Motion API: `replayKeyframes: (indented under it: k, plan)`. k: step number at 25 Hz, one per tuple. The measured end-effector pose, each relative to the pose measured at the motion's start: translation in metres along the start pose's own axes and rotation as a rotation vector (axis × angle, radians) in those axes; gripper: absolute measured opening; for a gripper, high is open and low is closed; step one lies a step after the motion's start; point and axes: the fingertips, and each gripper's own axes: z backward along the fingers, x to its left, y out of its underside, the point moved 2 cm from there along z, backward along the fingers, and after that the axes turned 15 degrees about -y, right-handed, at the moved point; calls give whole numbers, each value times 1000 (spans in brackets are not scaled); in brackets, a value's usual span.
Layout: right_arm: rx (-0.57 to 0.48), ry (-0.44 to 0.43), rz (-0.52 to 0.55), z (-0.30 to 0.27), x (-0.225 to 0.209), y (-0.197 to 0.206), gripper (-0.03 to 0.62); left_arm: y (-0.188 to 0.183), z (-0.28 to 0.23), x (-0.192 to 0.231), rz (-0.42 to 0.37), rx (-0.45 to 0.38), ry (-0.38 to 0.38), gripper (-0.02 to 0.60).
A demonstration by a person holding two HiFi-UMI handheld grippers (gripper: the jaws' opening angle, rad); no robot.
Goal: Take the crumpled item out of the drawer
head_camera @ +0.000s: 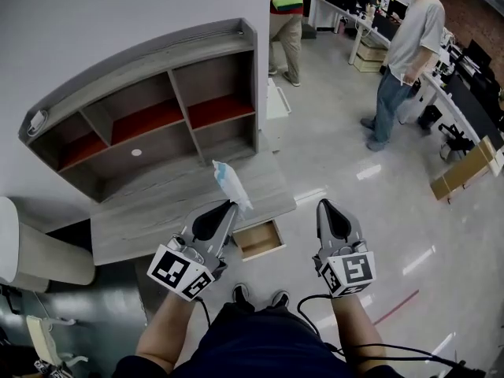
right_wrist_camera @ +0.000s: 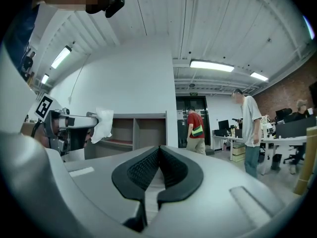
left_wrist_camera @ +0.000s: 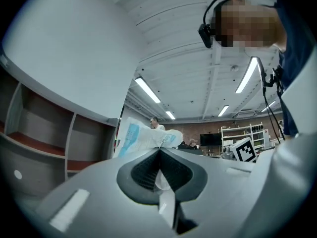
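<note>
My left gripper (head_camera: 229, 204) is shut on a crumpled white and blue plastic wrapper (head_camera: 231, 183), which sticks up above its tips over the desk's front edge. Seen along the left gripper's own jaws, the wrapper (left_wrist_camera: 148, 137) fans out just past the closed tips (left_wrist_camera: 159, 149). Below it, the small wooden drawer (head_camera: 258, 239) stands pulled out with nothing visible inside. To the right of the drawer, my right gripper (head_camera: 324, 205) is shut and holds nothing, raised over the floor. In the right gripper view the wrapper (right_wrist_camera: 103, 123) hangs from the left gripper at the left.
A grey desk (head_camera: 157, 207) carries a shelf unit (head_camera: 157, 109) with red-lined compartments. Two people (head_camera: 402, 61) stand on the floor at the back right, near desks with monitors. A cardboard box (head_camera: 465, 172) lies at the right, and a beige chair (head_camera: 39, 258) stands at the left.
</note>
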Motion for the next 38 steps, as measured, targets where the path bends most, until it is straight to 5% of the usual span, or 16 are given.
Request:
replayKeyframes:
  k: [15,38]
  plan:
    - [2,1,19,2,9,-7,6,6,5,20,133,-3,12,5]
    - [18,7,0,-4,8,2,5,16,2,27,143,17,36,5]
